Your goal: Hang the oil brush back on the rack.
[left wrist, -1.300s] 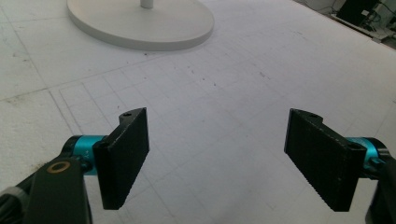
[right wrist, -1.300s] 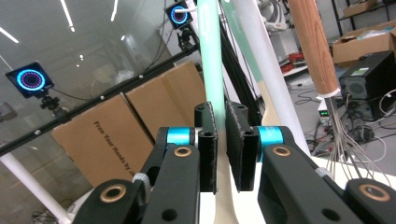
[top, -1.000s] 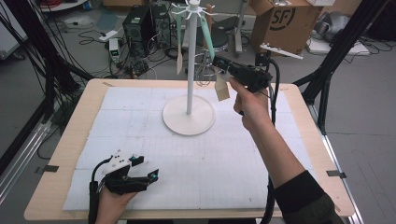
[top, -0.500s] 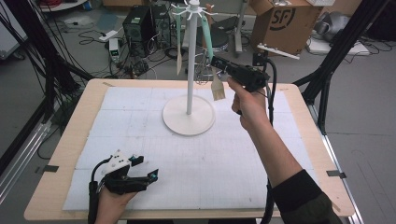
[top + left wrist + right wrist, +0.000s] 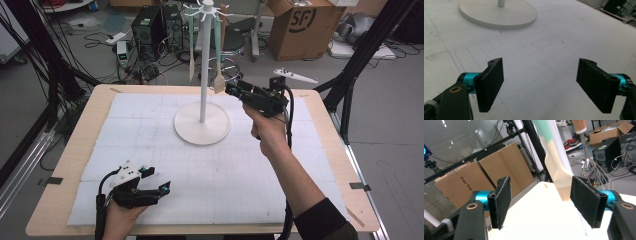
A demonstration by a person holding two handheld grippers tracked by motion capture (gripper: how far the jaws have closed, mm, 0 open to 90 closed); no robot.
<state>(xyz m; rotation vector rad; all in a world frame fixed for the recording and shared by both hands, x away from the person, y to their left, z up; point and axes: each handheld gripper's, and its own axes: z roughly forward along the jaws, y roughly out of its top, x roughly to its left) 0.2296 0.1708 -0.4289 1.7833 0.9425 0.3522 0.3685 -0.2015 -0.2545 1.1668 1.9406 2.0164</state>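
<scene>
A white stand (image 5: 202, 124) with a round base and tall pole carries hanging utensils. A spatula (image 5: 218, 80) with a green handle and pale blade hangs from its top, just left of my right gripper (image 5: 231, 90). That gripper's jaws have just been opening and stand open. In the right gripper view the spatula blade (image 5: 559, 177) hangs just past the right gripper (image 5: 540, 202), close to one pad, with nothing pressed between the pads. My left gripper (image 5: 162, 184) rests low at the mat's near left, open and empty, and in the left gripper view (image 5: 540, 85) faces the stand's base (image 5: 499, 13).
A second utensil (image 5: 191, 67) hangs on the stand's far left side. A white gridded mat (image 5: 220, 170) covers the wooden table (image 5: 75, 150). Behind the table are cardboard boxes (image 5: 300, 25), computer cases and cables. A black frame post (image 5: 350, 75) stands at the right.
The right gripper has opened and let go of the spatula, which now hangs free from the stand. The right hand has sunk a little. The left gripper has not moved.
</scene>
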